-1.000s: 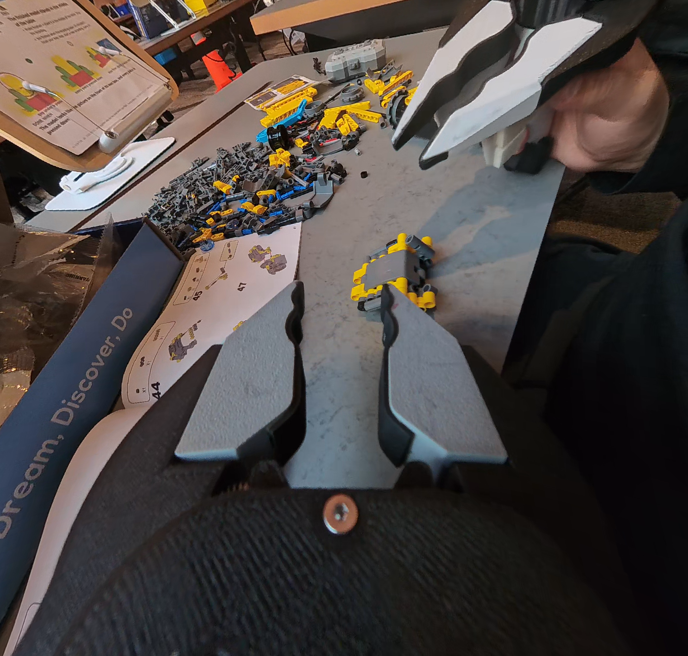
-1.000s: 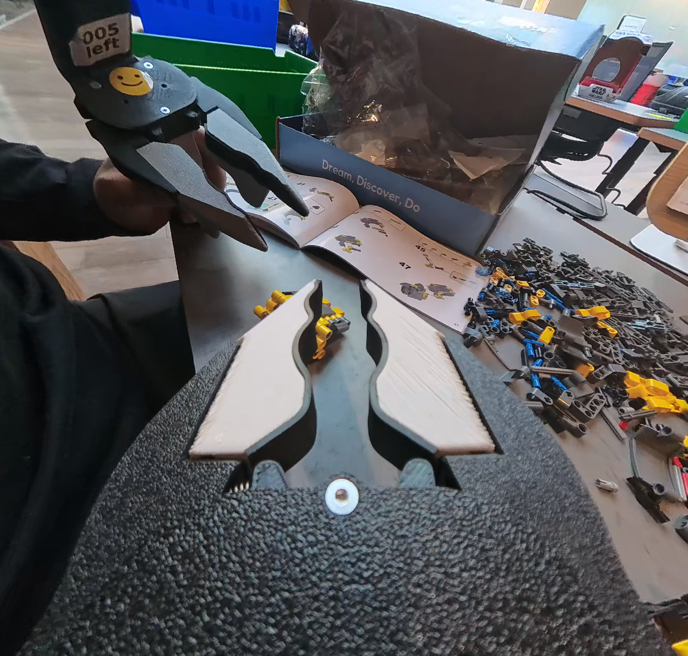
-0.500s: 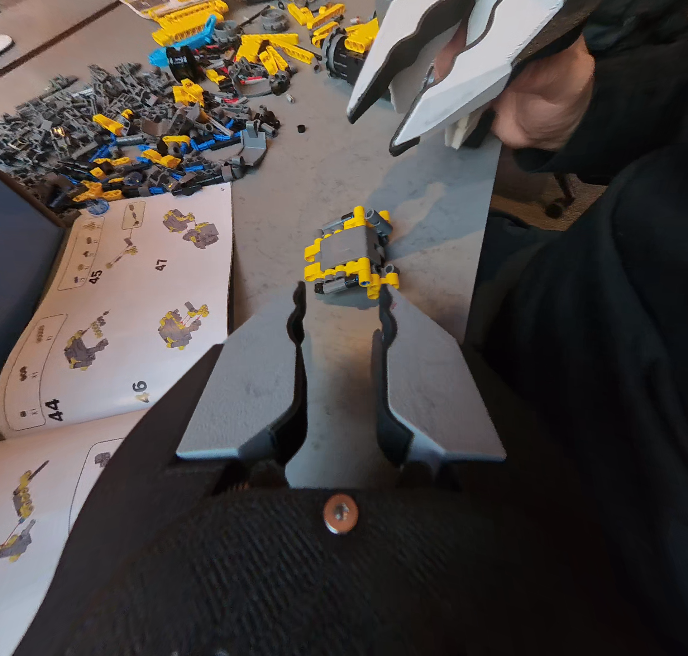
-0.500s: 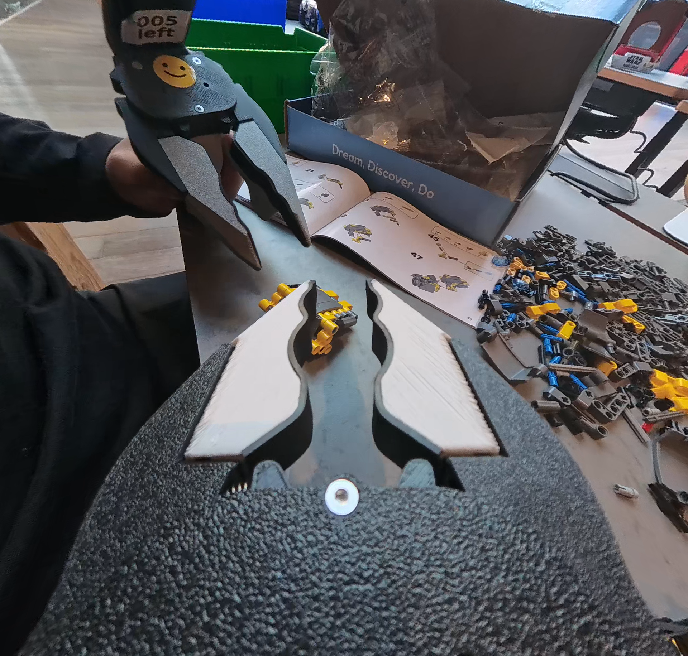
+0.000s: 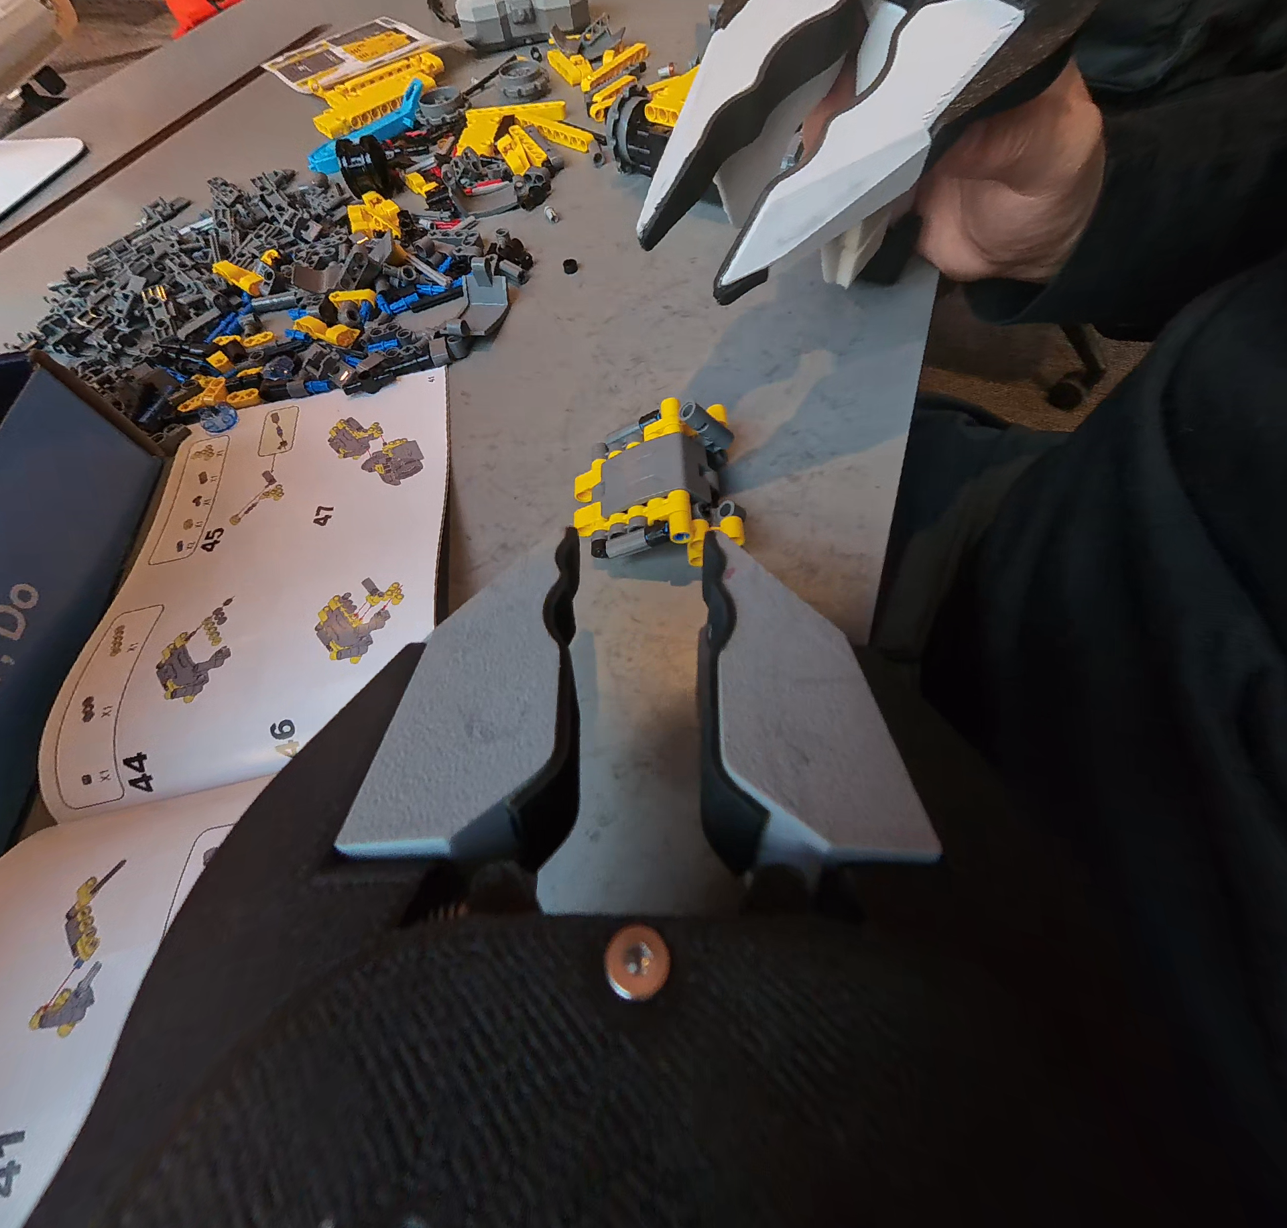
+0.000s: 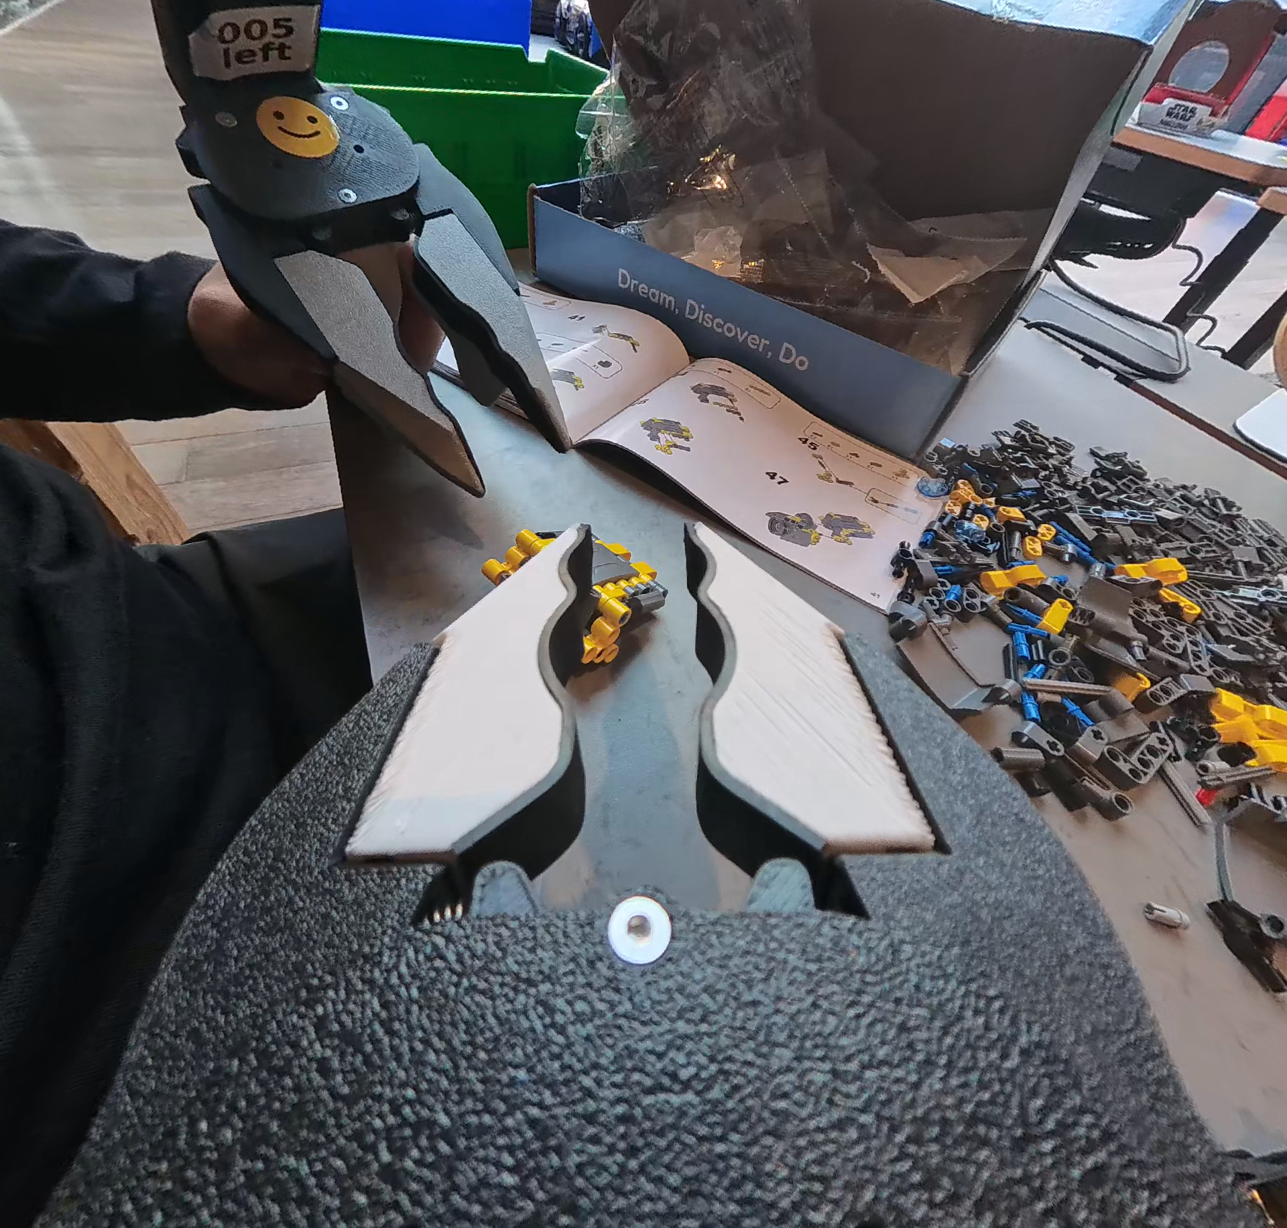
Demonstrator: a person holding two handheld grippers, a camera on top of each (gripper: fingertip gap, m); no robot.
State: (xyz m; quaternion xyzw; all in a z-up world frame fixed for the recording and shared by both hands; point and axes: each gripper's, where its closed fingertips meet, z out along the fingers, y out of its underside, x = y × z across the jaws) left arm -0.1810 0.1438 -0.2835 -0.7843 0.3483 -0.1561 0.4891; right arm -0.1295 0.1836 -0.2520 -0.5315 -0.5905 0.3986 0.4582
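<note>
A small yellow and grey brick assembly [image 5: 654,484] lies on the grey table [image 5: 801,373] near its front edge; it also shows in the right wrist view [image 6: 613,592]. My left gripper [image 5: 637,543] is open and empty, its tips just short of the assembly. My right gripper [image 6: 634,533] is open and empty above the assembly, which shows partly behind its left finger. The right gripper also shows in the left wrist view [image 5: 689,265], raised above the table. The left gripper shows in the right wrist view [image 6: 522,467], pointing down at the table.
An open instruction booklet [image 5: 278,568] lies left of the assembly. A pile of loose grey, blue and yellow parts [image 5: 278,289] spreads behind it. A dark blue box with plastic bags [image 6: 836,219] stands beyond the booklet. The table's edge [image 5: 898,463] runs close by the person's dark sleeve. Left tips to right tips: about 8 cm.
My left gripper has tipped down and come closer to the assembly. My right gripper has come nearer above the assembly and its fingers have opened a little wider.
</note>
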